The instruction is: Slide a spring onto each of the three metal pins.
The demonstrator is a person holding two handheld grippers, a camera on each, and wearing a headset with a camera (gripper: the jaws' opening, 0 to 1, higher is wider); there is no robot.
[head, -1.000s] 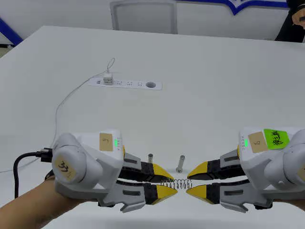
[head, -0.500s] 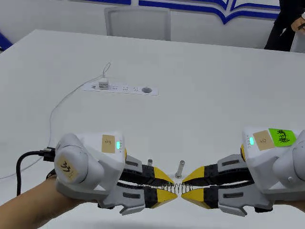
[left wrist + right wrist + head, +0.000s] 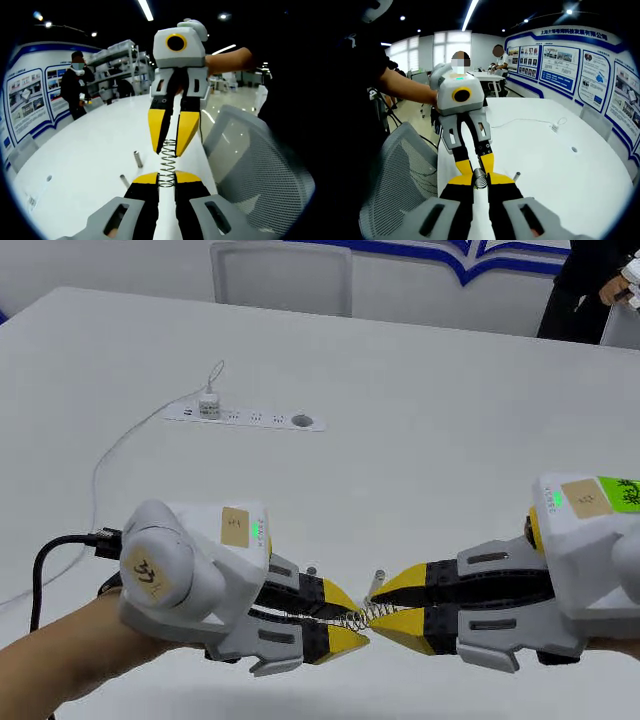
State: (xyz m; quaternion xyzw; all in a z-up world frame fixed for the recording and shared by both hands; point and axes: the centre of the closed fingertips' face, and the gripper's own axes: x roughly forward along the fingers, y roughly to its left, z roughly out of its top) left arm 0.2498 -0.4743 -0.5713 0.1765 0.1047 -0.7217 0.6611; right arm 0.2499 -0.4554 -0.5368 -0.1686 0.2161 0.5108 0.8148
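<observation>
The white table (image 3: 450, 460) takes up most of the head view. A grey chair (image 3: 280, 275) stands at its far edge, and a person in dark clothes (image 3: 590, 280) is beyond the far right corner. Near the far edge lies a white power strip (image 3: 245, 417), and a white cable (image 3: 120, 445) runs from it toward the table's left edge.

Over the near edge the two hand-held tools face each other tip to tip. The left gripper (image 3: 343, 621), with a black cable (image 3: 50, 560) at its back, is clenched on one end of the spring (image 3: 362, 616). The right gripper (image 3: 388, 612) is clenched on the other end.

The spring is held off the table between the yellow tips. Its long axis runs from side to side along the near edge, and the right-hand end sits slightly higher. In the left gripper view the spring (image 3: 167, 162) points straight ahead from that gripper's own jaws to the opposing tips. In the right gripper view it (image 3: 479, 178) is seen almost end-on.

Two metal pins stand upright on the table just behind the tips. The first pin (image 3: 377, 581) shows beside the right gripper's upper tip. The second pin (image 3: 311, 569) shows behind the left gripper.
</observation>
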